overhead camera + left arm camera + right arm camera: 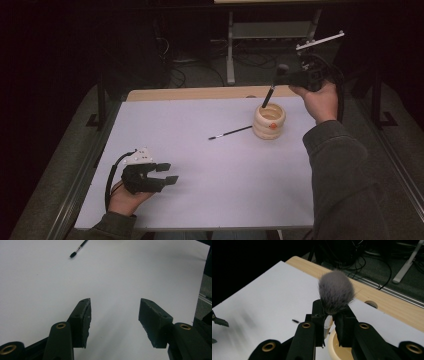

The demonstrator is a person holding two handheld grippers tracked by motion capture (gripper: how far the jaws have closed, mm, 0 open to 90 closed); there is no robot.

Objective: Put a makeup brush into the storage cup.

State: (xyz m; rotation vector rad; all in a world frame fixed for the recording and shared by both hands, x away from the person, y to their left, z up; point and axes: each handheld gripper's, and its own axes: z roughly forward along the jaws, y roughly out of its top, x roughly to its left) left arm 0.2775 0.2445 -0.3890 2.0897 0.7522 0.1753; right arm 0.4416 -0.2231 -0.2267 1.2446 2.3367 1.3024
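White table (210,165) carries a ribbed cream cup (269,121) into which the raised right tool (283,75), clamped on a fluffy brush (336,291), dips the handle, a thin brush (231,133) beside it, while the left tool (170,173) rests wide apart near the front edge.

I see a dim lab or test room: beyond my right gripper (283,75), loose cables (200,60) lie on grey floor by a metal stand (231,50), behind the white-topped surface (210,165).
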